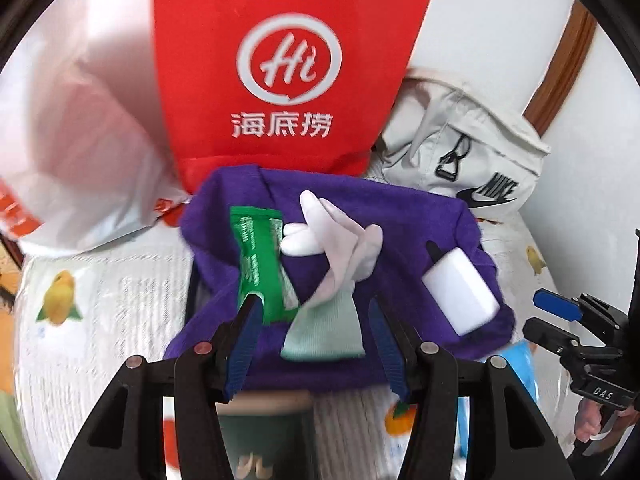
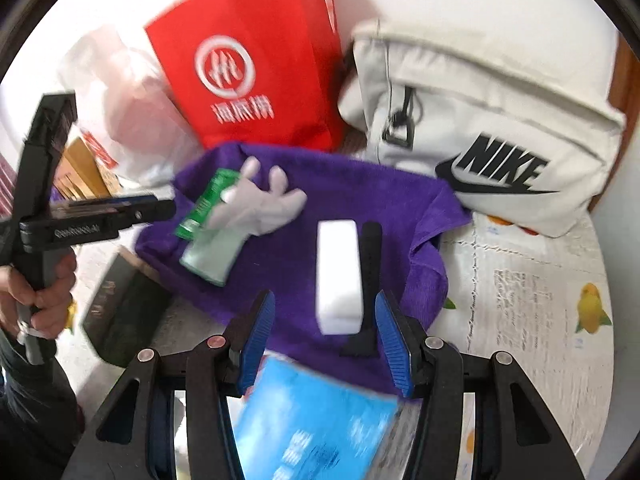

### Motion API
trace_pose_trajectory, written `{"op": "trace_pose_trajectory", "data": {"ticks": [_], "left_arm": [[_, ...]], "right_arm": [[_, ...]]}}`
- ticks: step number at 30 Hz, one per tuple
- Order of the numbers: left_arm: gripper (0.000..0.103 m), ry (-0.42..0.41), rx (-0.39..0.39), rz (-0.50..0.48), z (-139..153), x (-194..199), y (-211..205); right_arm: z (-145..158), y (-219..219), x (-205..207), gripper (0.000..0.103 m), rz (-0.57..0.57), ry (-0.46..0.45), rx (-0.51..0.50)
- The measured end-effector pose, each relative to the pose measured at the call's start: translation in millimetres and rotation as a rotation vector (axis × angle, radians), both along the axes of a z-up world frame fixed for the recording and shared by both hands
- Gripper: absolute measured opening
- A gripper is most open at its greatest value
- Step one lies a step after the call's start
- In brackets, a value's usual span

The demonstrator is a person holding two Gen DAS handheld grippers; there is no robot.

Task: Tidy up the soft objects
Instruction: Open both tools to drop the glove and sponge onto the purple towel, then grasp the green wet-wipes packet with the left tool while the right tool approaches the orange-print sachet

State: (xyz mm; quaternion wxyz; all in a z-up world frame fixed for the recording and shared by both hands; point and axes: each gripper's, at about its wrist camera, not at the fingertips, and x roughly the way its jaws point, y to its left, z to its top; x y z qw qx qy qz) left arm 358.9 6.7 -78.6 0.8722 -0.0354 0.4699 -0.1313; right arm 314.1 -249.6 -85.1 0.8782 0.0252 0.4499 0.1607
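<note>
Jaws of the left gripper [image 1: 314,344] stand part open with nothing clamped between them; the mint-green cuff of a white glove [image 1: 332,256] lies in the gap, and the blue pads clear it on both sides. Right gripper [image 2: 324,338] is likewise part open and holds nothing: the near end of a white sponge block [image 2: 338,276] and the black handle [image 2: 370,280] beside it lie between its pads without being pressed. Below that gripper a blue packet [image 2: 316,416] shows, blurred.

All these soft things rest on a purple towel [image 1: 400,216] spread over a white cloth printed with yellow fruit [image 1: 108,288]. On the towel, a green sachet [image 1: 256,256] lies just left of the glove, touching its fingers, while the sponge sits well to the right. A dark box [image 2: 124,308] pokes out from under the towel's left edge.

A hand [image 2: 44,296] grips the left tool's handle at the side.

Farther back, a red bag [image 1: 280,64] with a white logo stands upright against the towel's far edge, a white plastic bag [image 1: 80,128] slumps to its left, and a cream Nike bag [image 2: 480,120] lies to its right by the wall.
</note>
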Motion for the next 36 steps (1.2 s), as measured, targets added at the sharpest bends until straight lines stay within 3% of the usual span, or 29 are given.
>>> {"op": "trace_pose_trajectory", "data": {"ticks": [4, 9, 10, 17, 25, 32, 36], "left_arm": [[0.054, -0.037, -0.009, 0.005, 15.8, -42.3, 9.6], [0.072, -0.052, -0.037, 0.021, 18.1, -99.9, 17.8], [0.076, -0.051, -0.028, 0.025, 15.9, -109.7, 17.1], [0.076, 0.046, -0.044, 0.026, -19.7, -160.0, 10.7], [0.079, 0.113, -0.011, 0.022, -60.0, -166.4, -8.5], [0.079, 0.154, 0.070, 0.048, -86.6, -148.4, -21.9], [0.084, 0.169, 0.084, 0.055, -94.0, -142.5, -27.1]], "right_arm": [[13.9, 0.6, -38.4, 0.052, -0.010, -0.031, -0.021], [12.9, 10.1, -92.2, 0.052, 0.007, -0.024, -0.024], [10.3, 11.3, -106.5, 0.052, 0.009, -0.021, -0.017], [-11.0, 11.7, -167.0, 0.053, 0.007, 0.022, 0.014], [-28.7, 3.4, -207.1, 0.053, 0.009, 0.058, 0.026], [-52.1, -6.6, -216.0, 0.053, -0.021, 0.102, 0.062], [-62.3, -6.7, -216.8, 0.053, -0.033, 0.126, 0.051]]}}
